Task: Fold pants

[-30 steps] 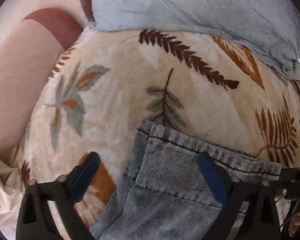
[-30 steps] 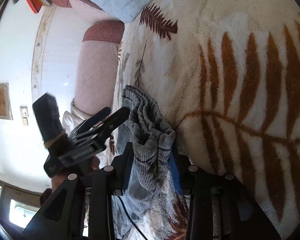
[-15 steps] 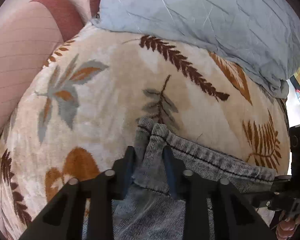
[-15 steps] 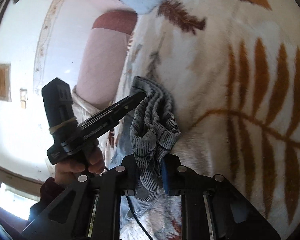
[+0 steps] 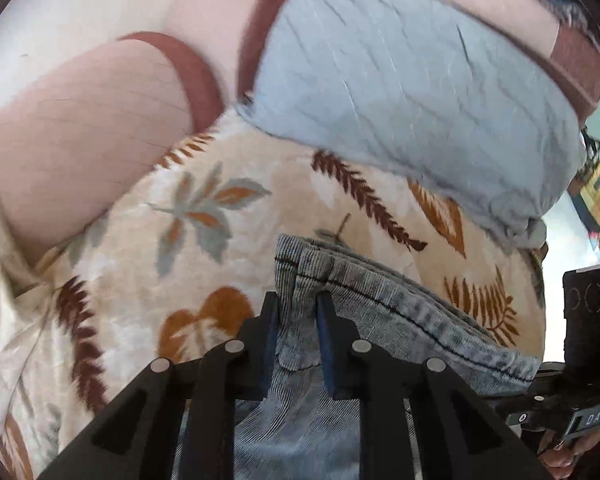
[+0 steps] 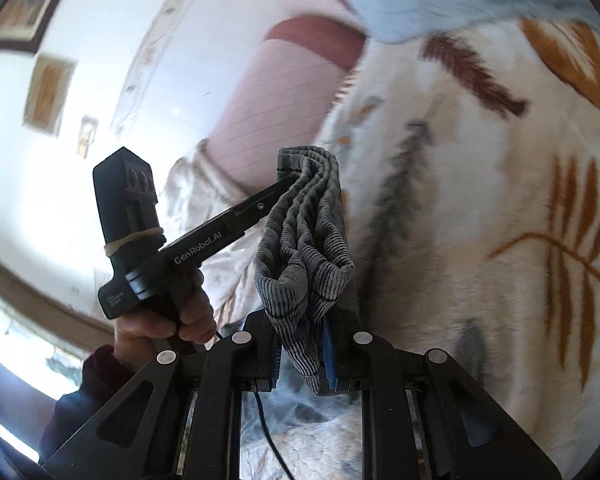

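Observation:
The grey-blue corduroy pants [image 5: 380, 312] hang lifted above a leaf-patterned blanket [image 5: 148, 264]. My left gripper [image 5: 296, 308] is shut on one corner of their hemmed edge, the blue pads pinching the cloth. My right gripper [image 6: 300, 336] is shut on the other end of the same edge, where the bunched pants [image 6: 304, 240] stand in folds above the jaws. In the right wrist view the left gripper [image 6: 288, 184] bites the far tip of that fold, with a hand [image 6: 160, 320] round its handle. The right gripper's body [image 5: 588, 340] shows at the left wrist view's right edge.
A pale blue pillow [image 5: 412, 92] lies at the head of the bed, against a pink padded headboard [image 5: 80, 140]. A white wall with framed pictures [image 6: 48, 92] lies left of the bed. The blanket [image 6: 480, 220] spreads wide to the right.
The left jaws closed from wide open onto the pants' edge, and the right jaws tightened on the cloth. Both grippers then rose, lifting the edge off the blanket.

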